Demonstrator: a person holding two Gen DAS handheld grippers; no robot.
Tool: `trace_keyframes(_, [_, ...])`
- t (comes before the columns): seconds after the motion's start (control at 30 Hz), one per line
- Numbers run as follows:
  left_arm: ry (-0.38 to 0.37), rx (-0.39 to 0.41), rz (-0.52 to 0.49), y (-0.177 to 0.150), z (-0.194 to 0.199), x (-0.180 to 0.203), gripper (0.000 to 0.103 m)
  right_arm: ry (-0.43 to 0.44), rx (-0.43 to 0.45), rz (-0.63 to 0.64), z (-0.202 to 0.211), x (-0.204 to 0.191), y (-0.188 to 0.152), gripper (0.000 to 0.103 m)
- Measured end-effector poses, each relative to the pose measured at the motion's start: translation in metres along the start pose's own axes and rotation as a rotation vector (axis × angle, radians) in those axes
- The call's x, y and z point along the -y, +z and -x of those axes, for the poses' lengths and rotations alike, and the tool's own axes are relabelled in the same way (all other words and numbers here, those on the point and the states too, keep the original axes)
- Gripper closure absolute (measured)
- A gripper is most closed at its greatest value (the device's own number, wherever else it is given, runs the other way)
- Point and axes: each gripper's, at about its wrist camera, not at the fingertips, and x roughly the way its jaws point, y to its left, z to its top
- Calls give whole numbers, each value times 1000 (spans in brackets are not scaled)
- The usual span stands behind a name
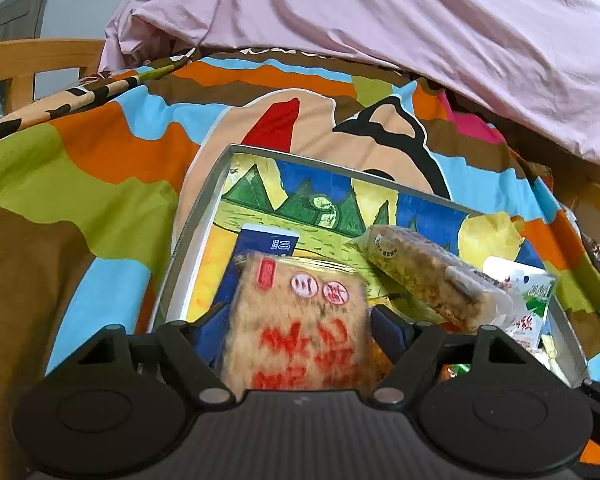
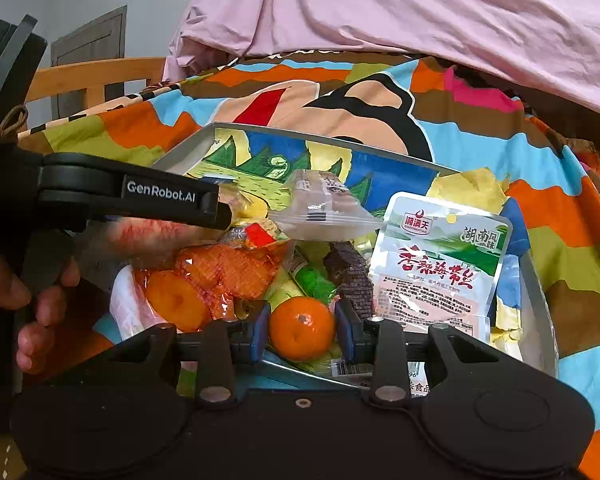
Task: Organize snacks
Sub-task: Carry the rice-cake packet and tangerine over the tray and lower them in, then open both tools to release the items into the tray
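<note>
A shallow metal tray (image 1: 196, 208) with a painted bottom lies on a colourful bedspread; it also shows in the right wrist view (image 2: 180, 148). My left gripper (image 1: 298, 320) is shut on a tan rice-cracker packet (image 1: 300, 320) with red lettering, held over the tray's near end. A clear-wrapped grain bar (image 1: 424, 272) lies in the tray to its right. My right gripper (image 2: 302, 328) is shut on a small orange tangerine (image 2: 302, 328) just above the tray's near rim. A white seaweed pouch (image 2: 440, 264) and an orange net bag of fruit (image 2: 220, 272) lie in the tray.
The left gripper's arm (image 2: 132, 196) and the person's hand (image 2: 32, 292) cross the left of the right wrist view. A pink blanket (image 1: 380, 20) is heaped behind the tray. A wooden bed rail (image 1: 32, 56) runs at the far left. A blue packet (image 1: 268, 240) lies under the cracker.
</note>
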Motion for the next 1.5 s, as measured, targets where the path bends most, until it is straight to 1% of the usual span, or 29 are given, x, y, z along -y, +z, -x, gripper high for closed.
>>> trace_keyframes(0.2, [-4,-1,17,0,0,-2,20,0,0,0,0,0,0,65])
trace_keyframes(0.47, [-7,-3,26,0,1,-1,16,-2,1,1,0,0,0,61])
trace_keyframes(0.53, [-10,-4,28,0,1,-1,13,-1,0,0,0,0,0,60])
trace_keyframes(0.77, [-9,-7,33,1,2,-2,11,-6,4,-6,2,2,0,55])
trace_keyframes(0.8, [-9,-7,35,1,2,-2,11,-7,6,-10,2,3,1,53])
trace_keyframes(0.93, [-5,-4,42,3,5,-4,7,-12,11,-20,4,5,4,51])
trace_keyframes(1.07, [5,4,49,7,10,-6,5,-15,29,-31,10,5,8,43])
trace_keyframes(1.2, [15,22,59,11,17,-7,2,-14,51,-41,18,5,13,38])
trace_keyframes(1.3, [25,36,65,14,24,-8,2,-18,69,-50,25,6,17,36])
trace_keyframes(1.5, [48,64,68,18,43,-9,1,-31,111,-85,43,11,26,35])
